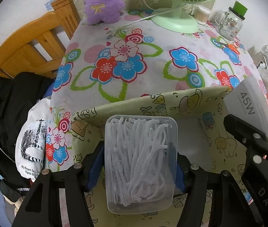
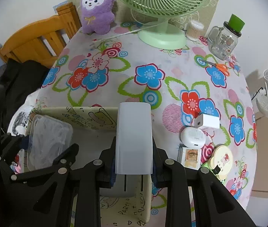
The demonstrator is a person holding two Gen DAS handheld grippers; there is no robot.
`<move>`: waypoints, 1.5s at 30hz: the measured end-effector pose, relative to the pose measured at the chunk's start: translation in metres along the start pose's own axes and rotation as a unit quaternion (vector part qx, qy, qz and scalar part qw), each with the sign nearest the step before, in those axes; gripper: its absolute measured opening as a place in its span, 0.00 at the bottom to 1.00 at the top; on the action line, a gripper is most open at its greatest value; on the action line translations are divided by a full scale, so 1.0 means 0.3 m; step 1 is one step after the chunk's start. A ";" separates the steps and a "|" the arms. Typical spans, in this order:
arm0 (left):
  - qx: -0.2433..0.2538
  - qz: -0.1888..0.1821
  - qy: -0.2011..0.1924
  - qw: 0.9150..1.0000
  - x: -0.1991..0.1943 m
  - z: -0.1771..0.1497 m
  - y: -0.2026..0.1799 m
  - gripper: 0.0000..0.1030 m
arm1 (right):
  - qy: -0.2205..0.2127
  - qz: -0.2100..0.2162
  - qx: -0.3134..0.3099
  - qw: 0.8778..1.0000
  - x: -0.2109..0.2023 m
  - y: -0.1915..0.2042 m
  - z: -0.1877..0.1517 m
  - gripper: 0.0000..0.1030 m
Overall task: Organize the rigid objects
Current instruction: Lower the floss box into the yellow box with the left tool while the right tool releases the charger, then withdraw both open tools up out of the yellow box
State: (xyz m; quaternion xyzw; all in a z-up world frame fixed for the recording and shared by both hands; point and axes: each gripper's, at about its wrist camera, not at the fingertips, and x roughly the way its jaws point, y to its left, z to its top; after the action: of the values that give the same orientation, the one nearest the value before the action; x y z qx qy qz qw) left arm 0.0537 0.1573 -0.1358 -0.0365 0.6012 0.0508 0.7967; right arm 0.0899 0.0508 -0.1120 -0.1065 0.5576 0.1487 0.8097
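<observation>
Flower-patterned cloth covers the surface, which carries a green desk fan, a purple plush toy, a glass jar with a green lid and orange-handled scissors along its far side, with a wooden chair off to the left. At the near edge sits an open storage box with pale yellow cartoon-printed walls. The left hand-held gripper is closed on a clear plastic case of floss picks, clamped by its long sides so that its long axis points straight ahead, away from the camera; it hangs over the left part of the box, seemingly just above the floor of it. The right hand-held gripper is closed on a white charger box, printed "45W" in the left view, also held lengthwise along the fingers and raised over the right part of the same box. The two held things lie side by side and apart, each directly in front of its own gripper, so each drop looks like a short move down with no need to cross over. Still loose on the cloth, to the right of the box and nearer the right hand, are a white plug adapter, a white earbud case, a small card pack and a round cream tin.
</observation>
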 end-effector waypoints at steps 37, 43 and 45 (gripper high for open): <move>0.012 0.012 -0.015 1.000 -0.091 -0.023 -0.149 0.94 | -0.010 0.016 0.055 0.998 -0.072 -0.172 -0.083 0.73; 0.011 0.009 -0.021 1.000 -0.125 -0.049 -0.196 0.95 | -0.014 0.016 0.053 0.998 -0.106 -0.210 -0.111 0.77; 0.010 0.008 -0.022 1.000 -0.134 -0.059 -0.211 0.95 | -0.014 0.017 0.052 0.998 -0.115 -0.221 -0.121 0.79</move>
State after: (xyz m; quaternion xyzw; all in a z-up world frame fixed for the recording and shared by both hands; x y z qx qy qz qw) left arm 0.0339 0.0908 -0.1022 -0.0220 0.5847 0.0520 0.8093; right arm 0.0705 -0.0276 -0.0922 -0.0523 0.5550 0.1351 0.8191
